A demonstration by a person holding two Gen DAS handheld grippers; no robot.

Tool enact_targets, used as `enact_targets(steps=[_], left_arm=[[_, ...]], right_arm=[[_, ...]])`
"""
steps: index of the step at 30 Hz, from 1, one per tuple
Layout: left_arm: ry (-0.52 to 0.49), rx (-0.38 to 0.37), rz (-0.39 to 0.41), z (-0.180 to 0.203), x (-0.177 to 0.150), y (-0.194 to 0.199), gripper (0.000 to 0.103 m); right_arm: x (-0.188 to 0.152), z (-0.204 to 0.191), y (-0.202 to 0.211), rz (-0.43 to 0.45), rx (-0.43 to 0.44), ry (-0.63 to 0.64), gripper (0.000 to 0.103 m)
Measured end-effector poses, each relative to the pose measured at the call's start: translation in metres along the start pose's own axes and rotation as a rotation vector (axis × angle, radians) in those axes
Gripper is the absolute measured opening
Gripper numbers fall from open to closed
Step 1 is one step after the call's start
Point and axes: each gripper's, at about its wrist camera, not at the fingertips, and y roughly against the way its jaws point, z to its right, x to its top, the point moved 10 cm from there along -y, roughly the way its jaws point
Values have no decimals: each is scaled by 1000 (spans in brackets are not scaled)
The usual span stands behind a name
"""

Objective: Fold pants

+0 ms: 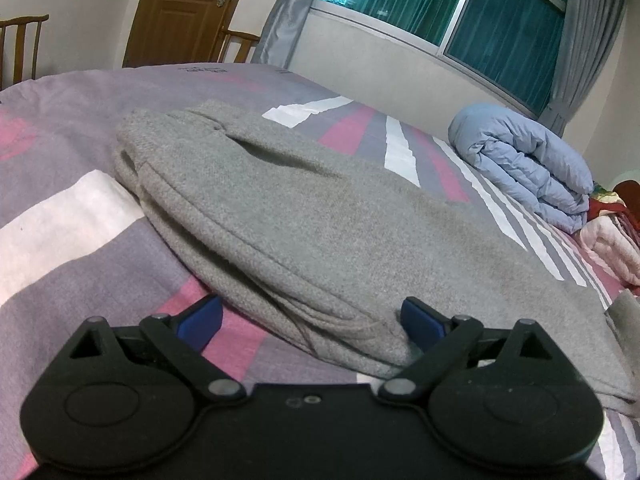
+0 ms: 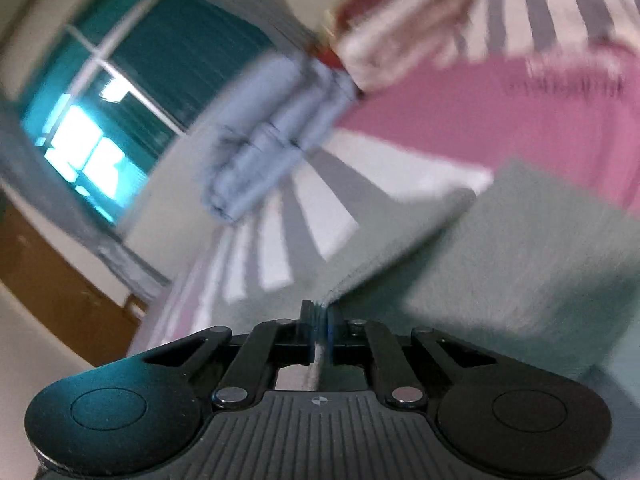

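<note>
Grey pants [image 1: 304,216] lie folded lengthwise on the striped bed, waistband at the far left. My left gripper [image 1: 312,320] is open, its blue pads either side of the pants' near folded edge, low over the bedsheet [image 1: 60,240]. In the blurred, tilted right wrist view, my right gripper [image 2: 319,320] is shut on an edge of the grey pants [image 2: 500,264], which stretch away to the right above the bed.
A rolled blue quilt [image 1: 528,160] lies at the bed's far right, with pink and red bedding [image 1: 612,236] beside it. A window with grey curtains, a wooden door [image 1: 180,12] and chairs stand beyond the bed.
</note>
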Motion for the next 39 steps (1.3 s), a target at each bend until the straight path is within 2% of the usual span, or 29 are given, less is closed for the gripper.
enact_targets(steps=[3,5,6,7,9,10,11,13,14,16,18,21,22,23,24,26,28,30,31,33,35,37,39], left_arm=[[3,-4,2,-1,0,0,90],[2,-2,2,-1,0,0,90],[2,-3,2,-1,0,0,90],[3,-4,2,-1,0,0,90],[3,-6,4,-2,0,0,90],[4,-7,5,-2,0,0,90],[5,-8,5,-2,0,0,90],[4,-8,6,-2,0,0,90],[4,-7,5,-2,0,0,90],[4,-8,5,-2,0,0,90],[4,-8,5,-2,0,0,90],[3,-6,4,-2,-1,0,90],[2,-5,4,-2,-1,-1,90],[2,-5,4,-2,-1,-1,90],[2,-6,4,-2,0,-1,90],[3,-6,5,-2,0,0,90],[5,-9,7,-2,0,-1,90],[6,-11,8,-1,0,-1,90],[7,-12,9,-2,0,-1,90],[5,-11,8,-1,0,-1,91],[5,-10,8,-1,0,-1,91],[5,-11,9,-1,1,-1,91],[5,-11,9,-1,0,0,91]], right_arm=[[-17,10,26,-19,-45,2,5],[-40,39,21,-83,-152,-19,5],[-52,58,14,-122,-170,-81,6],[-57,69,11,-136,-120,-168,5],[-47,75,20,-87,-82,-237,8],[-38,77,29,-33,-86,-241,21],[-30,78,35,11,-78,-245,47],[-15,79,37,49,-67,-251,65],[-7,82,33,54,-89,-238,65],[10,93,24,67,-142,-229,65],[23,109,13,70,-165,-275,65],[39,123,1,32,-212,-281,60],[43,123,-3,13,-232,-262,45],[45,121,-6,-15,-240,-231,10],[46,121,-9,-36,-240,-214,7],[52,112,-2,-31,-219,-155,6],[63,98,28,61,-172,-124,6],[72,95,58,149,-167,-138,6],[69,101,67,163,-176,-151,6],[53,125,61,107,-242,-153,6],[36,150,48,46,-278,-212,6],[32,157,44,55,-257,-250,6],[32,151,46,60,-267,-227,6]])
